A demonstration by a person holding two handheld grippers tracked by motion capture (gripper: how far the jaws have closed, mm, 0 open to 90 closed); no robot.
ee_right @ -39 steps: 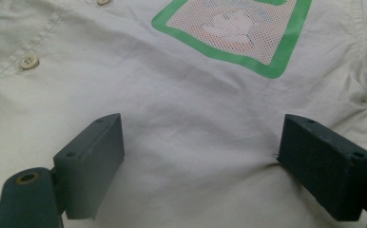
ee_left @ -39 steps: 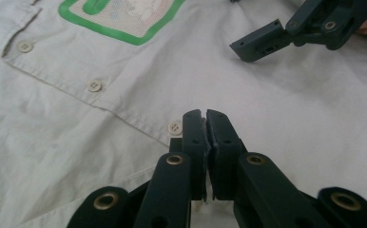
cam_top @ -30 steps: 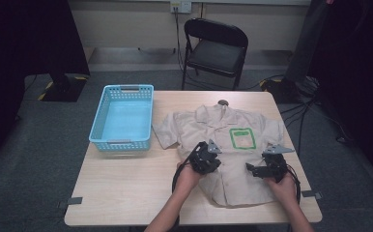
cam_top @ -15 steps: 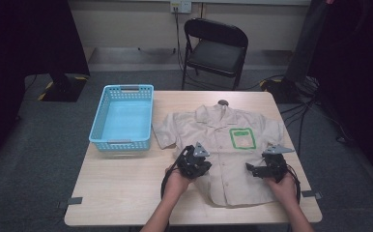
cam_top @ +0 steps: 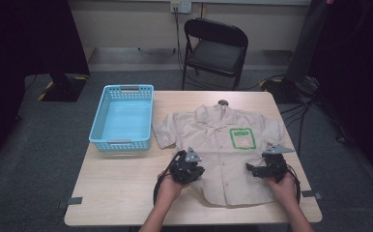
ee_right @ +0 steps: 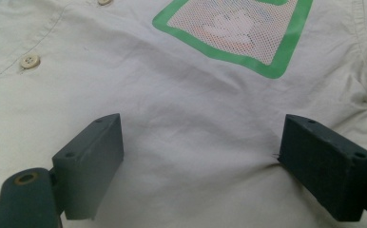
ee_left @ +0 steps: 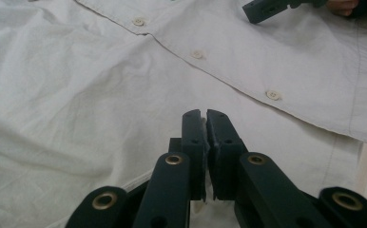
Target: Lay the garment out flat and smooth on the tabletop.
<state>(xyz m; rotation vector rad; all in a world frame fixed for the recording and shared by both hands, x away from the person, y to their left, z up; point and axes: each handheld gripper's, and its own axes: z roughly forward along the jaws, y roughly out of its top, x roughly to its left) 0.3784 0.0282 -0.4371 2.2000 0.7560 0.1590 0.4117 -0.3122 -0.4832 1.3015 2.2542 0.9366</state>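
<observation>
Lying flat, shirt (cam_top: 223,154), under both hand-held grippers (left (cam_top: 190,170) closed empty, right (cam_top: 258,170) wide)

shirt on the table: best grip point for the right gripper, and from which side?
Take the shirt at its right side edge, below the sleeve, coming in from the table's right. It lies flat and spread, so only an edge gives the jaws cloth to pinch. The right gripper stands open over the cloth below the green pocket.
</observation>
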